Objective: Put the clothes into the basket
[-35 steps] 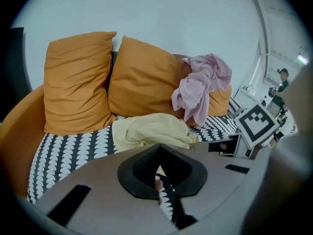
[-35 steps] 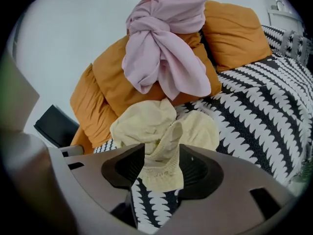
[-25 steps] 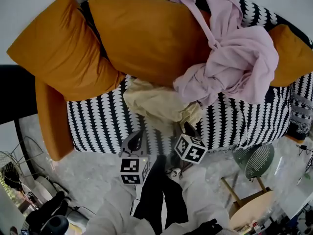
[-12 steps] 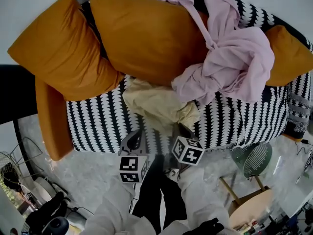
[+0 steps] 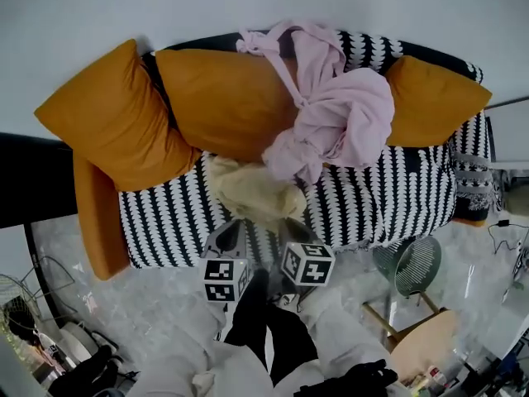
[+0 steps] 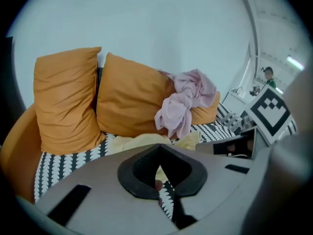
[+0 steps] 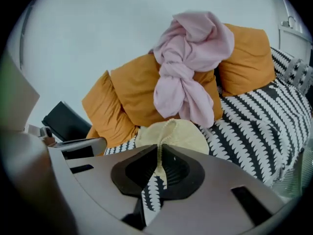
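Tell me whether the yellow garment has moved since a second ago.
Yes. The yellow garment has bunched narrower, its near edge pulled up off the striped seat.

From here I see a black-and-white patterned fabric sofa with three plump orange cushions along its back. On the floor, a round green fan stands near a round wooden stool.

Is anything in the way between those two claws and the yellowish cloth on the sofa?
Nothing visible. The yellowish cloth runs into both: the left gripper is shut on it, and the right gripper is closing its jaws on a fold. The pink garment lies just behind it.
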### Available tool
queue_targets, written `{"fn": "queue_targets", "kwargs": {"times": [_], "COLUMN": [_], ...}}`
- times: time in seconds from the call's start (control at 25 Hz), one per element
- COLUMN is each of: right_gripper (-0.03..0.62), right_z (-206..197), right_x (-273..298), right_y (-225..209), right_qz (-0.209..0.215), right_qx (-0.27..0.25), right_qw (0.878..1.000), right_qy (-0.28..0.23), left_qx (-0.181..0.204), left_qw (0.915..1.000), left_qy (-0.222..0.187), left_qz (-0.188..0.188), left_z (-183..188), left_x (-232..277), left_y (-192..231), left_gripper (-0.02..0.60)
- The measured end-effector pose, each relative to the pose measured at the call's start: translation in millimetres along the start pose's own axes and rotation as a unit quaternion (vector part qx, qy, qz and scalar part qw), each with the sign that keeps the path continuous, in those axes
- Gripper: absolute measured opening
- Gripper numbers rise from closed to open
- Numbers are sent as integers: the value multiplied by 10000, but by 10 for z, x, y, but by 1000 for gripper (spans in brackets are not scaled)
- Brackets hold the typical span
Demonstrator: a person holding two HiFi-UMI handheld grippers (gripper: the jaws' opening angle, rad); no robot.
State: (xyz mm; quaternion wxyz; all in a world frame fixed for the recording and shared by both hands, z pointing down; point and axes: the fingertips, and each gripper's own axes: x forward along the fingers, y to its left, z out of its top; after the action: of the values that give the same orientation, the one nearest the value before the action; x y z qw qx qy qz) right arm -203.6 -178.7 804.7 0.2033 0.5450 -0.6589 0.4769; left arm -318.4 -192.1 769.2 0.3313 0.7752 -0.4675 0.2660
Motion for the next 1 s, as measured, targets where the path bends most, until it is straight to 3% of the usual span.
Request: {"fn": "queue_targets", "kwargs": {"times": [0.24, 0.64, 1.0], "right_gripper": [41, 41, 41], "right_z": [542, 1171, 1292], "right_x": [-761, -2252, -3039], "right_y": [215, 230, -209], "right_qz": [45, -34, -695], "right_qx": [-106, 9, 176], "right_qw": [9992, 9919, 9827], "right_qy": [-381, -1269, -1709], "left_qx": [344, 619, 1035], "left_qw": [9984, 9934, 9828], "left_qy": [-319, -706, -755], "left_qz": [-313, -662, -1329], "left_z": [652, 1309, 1544], "left_x": [-383, -1113, -1231], "left_y": [-497, -1519, -2246], "left_gripper": [6, 6, 6]}}
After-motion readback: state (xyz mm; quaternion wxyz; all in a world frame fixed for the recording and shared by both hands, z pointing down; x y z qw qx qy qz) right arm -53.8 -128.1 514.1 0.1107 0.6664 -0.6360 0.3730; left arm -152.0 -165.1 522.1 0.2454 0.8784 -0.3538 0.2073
